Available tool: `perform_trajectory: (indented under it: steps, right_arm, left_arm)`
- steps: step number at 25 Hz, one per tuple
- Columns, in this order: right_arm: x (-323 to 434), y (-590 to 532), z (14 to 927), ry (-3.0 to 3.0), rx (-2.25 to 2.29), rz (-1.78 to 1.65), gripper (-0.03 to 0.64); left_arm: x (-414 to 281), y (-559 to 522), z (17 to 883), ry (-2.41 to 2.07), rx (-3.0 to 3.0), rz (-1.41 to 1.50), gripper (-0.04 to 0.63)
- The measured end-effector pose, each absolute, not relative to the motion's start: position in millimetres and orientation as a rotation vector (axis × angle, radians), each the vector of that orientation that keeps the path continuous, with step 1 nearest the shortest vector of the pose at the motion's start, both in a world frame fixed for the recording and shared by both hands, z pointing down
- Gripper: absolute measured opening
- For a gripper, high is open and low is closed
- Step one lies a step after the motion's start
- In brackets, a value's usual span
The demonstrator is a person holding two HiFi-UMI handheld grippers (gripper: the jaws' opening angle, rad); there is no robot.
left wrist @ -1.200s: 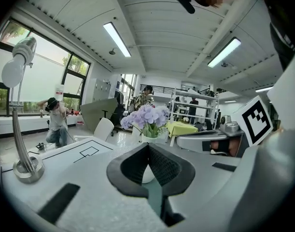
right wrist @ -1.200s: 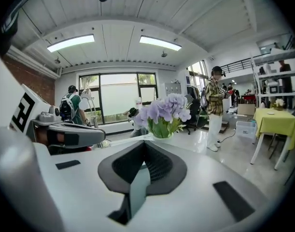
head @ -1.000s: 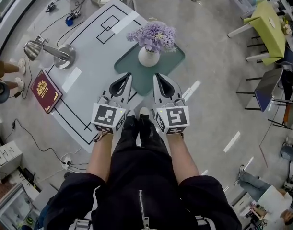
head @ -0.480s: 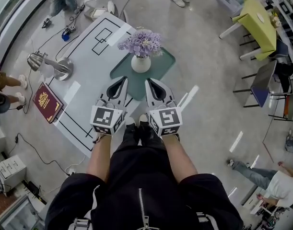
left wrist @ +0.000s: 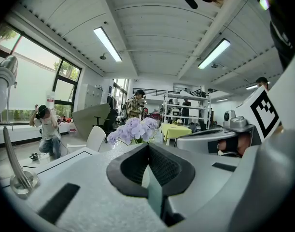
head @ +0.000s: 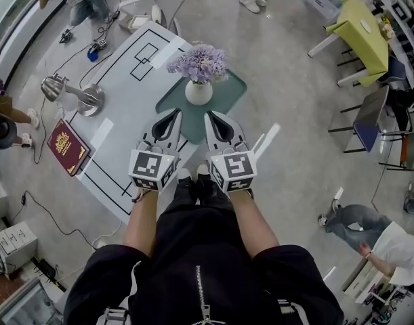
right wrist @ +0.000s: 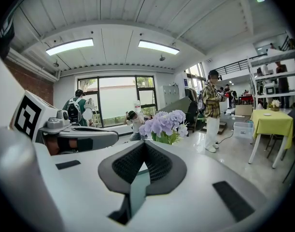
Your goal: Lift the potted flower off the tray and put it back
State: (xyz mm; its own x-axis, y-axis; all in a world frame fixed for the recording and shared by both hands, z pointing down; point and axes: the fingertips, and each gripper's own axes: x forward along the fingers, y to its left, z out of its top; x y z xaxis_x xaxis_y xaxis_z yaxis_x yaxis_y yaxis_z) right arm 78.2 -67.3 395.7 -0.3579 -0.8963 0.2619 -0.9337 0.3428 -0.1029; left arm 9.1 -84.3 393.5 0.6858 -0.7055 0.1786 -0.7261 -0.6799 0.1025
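When one looks down in the head view, the potted flower (head: 198, 90), a round white pot with pale purple blossoms, stands upright on the flat teal green tray (head: 230, 92). The tray lies on the white counter with black lines (head: 122, 73). Both tongs are held side by side at the near edge of this counter. The pot is at 12 o'clock from them, and neither tip touches it. The left tongs (head: 173, 117), white with black pads, have their jaws together and hold nothing. The right tongs (head: 213, 120) are closed and empty too. At 9 o'clock from the pot a silver desk lamp (head: 74, 92) is on the counter. At 8 o'clock lies a dark red booklet with a gold emblem (head: 66, 146).

From the left gripper view, the left tongs (left wrist: 148, 151) are closed, with only a thin slit between the black pads. The purple blossoms of the potted flower (left wrist: 133, 129) show beyond the tips at 12 o'clock. The lamp (left wrist: 7, 129) is at 9 o'clock and the right tongs (left wrist: 219, 141) at 3 o'clock.

From the right gripper view, the right tongs (right wrist: 145, 151) are closed in the same way, with nothing between them. The potted flower (right wrist: 164, 122) is at 12 o'clock and the left tongs (right wrist: 79, 137) at 9 o'clock. A yellow table (right wrist: 273, 122) stands on the floor at 3 o'clock.
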Motion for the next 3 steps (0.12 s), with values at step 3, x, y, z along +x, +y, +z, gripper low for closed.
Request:
perform_trajectory:
  steps: [3]
  right_arm:
    - [76.7, -67.5, 395.7, -2.441, 1.678, 0.355, 0.006]
  left_arm:
    - [7.3, -84.5, 393.8, -1.170, 2.728, 0.189, 0.006]
